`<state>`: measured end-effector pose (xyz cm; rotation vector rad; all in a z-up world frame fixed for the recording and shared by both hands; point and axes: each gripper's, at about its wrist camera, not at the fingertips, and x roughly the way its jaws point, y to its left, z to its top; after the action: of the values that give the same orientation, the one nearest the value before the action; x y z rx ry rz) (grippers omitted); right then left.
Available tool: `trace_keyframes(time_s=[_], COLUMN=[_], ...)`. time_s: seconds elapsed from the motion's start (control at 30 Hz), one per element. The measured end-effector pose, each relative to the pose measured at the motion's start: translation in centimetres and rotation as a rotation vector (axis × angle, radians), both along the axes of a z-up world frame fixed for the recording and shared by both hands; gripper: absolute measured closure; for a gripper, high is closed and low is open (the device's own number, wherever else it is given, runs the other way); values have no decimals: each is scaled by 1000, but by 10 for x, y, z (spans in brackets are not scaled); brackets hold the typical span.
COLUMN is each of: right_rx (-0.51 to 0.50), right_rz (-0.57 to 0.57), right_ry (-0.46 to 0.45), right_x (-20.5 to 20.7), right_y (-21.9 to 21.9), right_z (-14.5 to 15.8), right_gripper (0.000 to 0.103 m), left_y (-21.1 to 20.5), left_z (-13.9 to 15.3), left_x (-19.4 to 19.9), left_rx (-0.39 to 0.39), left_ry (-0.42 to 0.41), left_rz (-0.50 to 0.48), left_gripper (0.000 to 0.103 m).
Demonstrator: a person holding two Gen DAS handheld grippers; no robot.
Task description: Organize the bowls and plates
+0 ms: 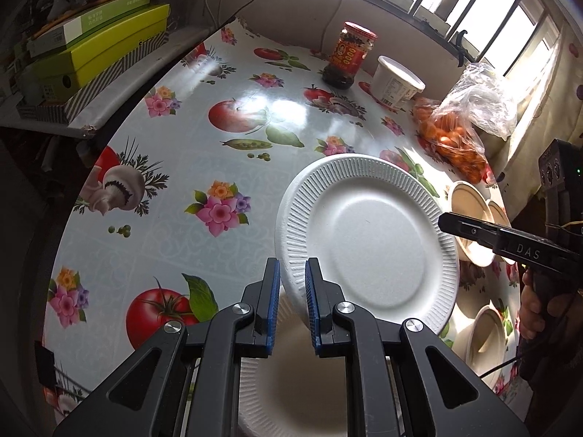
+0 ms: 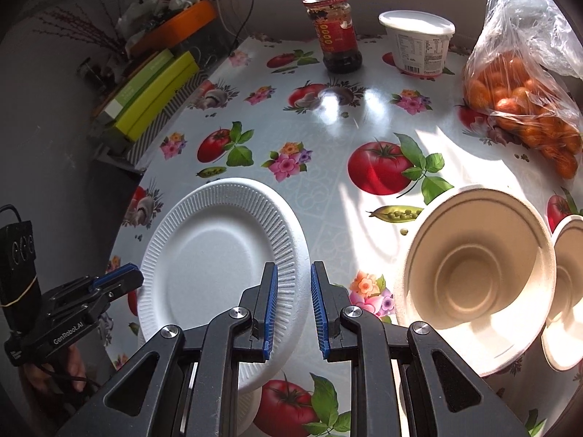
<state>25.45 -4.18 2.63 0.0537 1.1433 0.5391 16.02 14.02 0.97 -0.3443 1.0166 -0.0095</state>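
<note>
White plate [image 1: 368, 233] tilted, its ribbed rim clamped at opposite edges between left fingers [image 1: 274, 291] and right fingers [image 2: 271, 302].

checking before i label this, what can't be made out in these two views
- Plate below: left wrist view, mostly hidden by the left gripper and the held plate; count unclear.
- Far-right bowl: right wrist view, cut by the edge.
- Tub print: right wrist view, too small.

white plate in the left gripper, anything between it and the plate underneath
Nothing visible. The white plate hangs tilted over the lower plate with only shadow between; the bowls sit off to its side.
</note>
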Motion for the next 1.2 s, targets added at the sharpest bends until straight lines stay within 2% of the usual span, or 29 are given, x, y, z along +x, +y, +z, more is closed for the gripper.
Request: trace_keyframes(time_s=[0.5,1.2], right_rx=[-1,-8], right_rz=[41,67], right_ry=[3,37], right_x=[-46,-79], right_y=[11,15], right_z=[-6,-23], right_gripper=[85,84], left_y=[9,9], left_z=[-4,-18], left_x=[-46,-83], left_rx=[-7,-24], left_ry=[-10,14], left_rz=[28,43], left_gripper=[88,88])
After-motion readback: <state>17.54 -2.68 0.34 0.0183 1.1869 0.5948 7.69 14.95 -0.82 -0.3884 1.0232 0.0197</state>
